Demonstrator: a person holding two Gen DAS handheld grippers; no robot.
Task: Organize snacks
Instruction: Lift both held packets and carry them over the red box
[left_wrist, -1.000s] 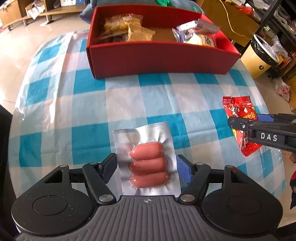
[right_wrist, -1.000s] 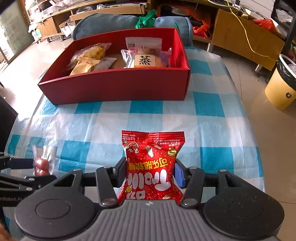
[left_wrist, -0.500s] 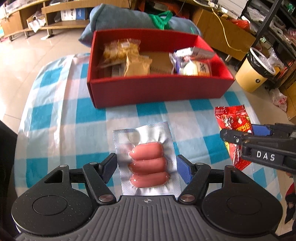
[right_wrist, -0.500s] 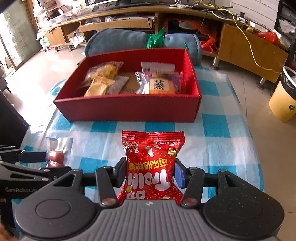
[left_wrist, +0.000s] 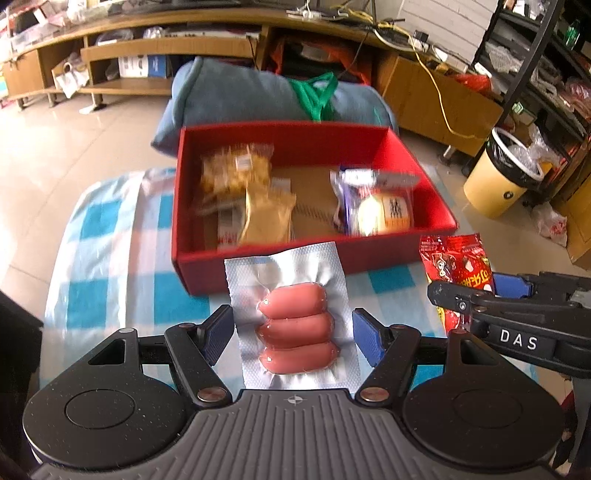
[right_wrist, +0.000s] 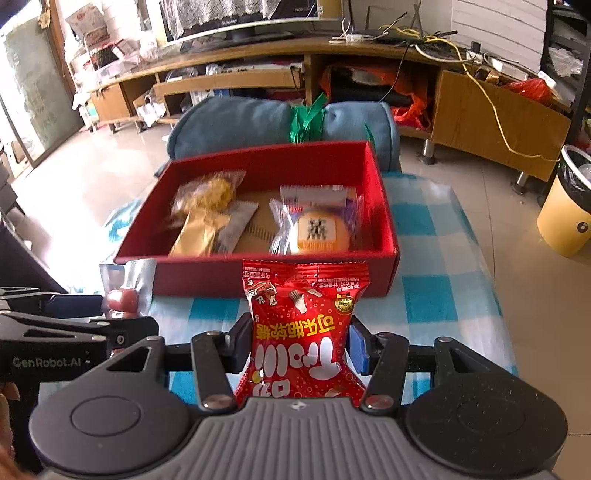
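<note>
Both grippers have lifted since a second ago: the left gripper (left_wrist: 293, 334) clamps the sausage pack (left_wrist: 295, 325), the right gripper (right_wrist: 300, 347) pinches the red bag (right_wrist: 303, 332) (both now overlapping the box's (right_wrist: 273, 273) near wall).

sausage pack (left_wrist: 291, 314): glossy foil-plastic | red box (left_wrist: 369, 264): matt card | tablecloth (left_wrist: 107, 258): smooth checked cloth
</note>
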